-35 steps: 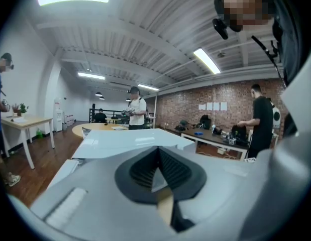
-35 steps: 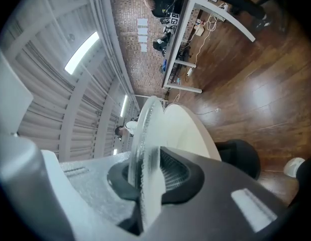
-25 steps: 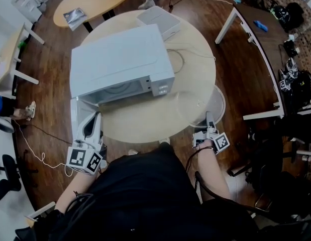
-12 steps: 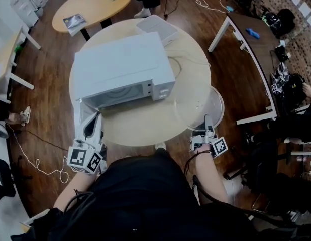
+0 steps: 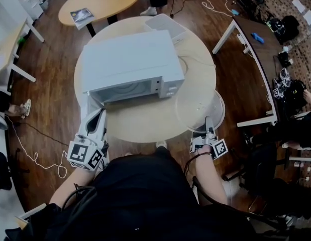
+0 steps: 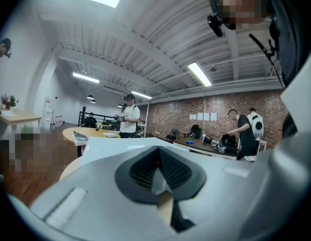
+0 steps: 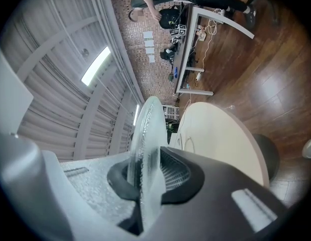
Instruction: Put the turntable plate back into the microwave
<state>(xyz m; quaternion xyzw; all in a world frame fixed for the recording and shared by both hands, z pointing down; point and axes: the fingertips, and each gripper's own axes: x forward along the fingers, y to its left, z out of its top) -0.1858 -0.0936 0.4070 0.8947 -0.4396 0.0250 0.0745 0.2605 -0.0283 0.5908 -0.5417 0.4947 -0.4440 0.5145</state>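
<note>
The right tool [image 7: 148, 178] is clenched on the near rim of the glass plate [image 5: 200, 107], its pads pinching the edge from both faces, so the whole disc hangs out beyond the jaws towards the far side. With a grip on one edge only, the plate's weight will probably lever against the pads. The carry is best done slowly, with the disc kept level and the pinch not eased until the glass rests inside. The left tool [image 6: 158, 177] has its jaws together with nothing seen between them, and it waits at the near left by the open door [image 5: 88, 109]. There it looks well placed to keep the door from swinging into the path. From the right tool outward, the plate lies flat over the right near part of the desk [image 5: 145, 127], its right side overhanging the desk's edge. Whether it touches the top or is just clear of it cannot be told. The microwave [image 5: 127, 59] sits farther off and to the left. Its cavity [image 5: 126, 90] faces the near side, well apart from the plate. The next move looks like a sweep left along the near edge, then a level push towards the far side, lowering the glass only once it is centred.
</note>
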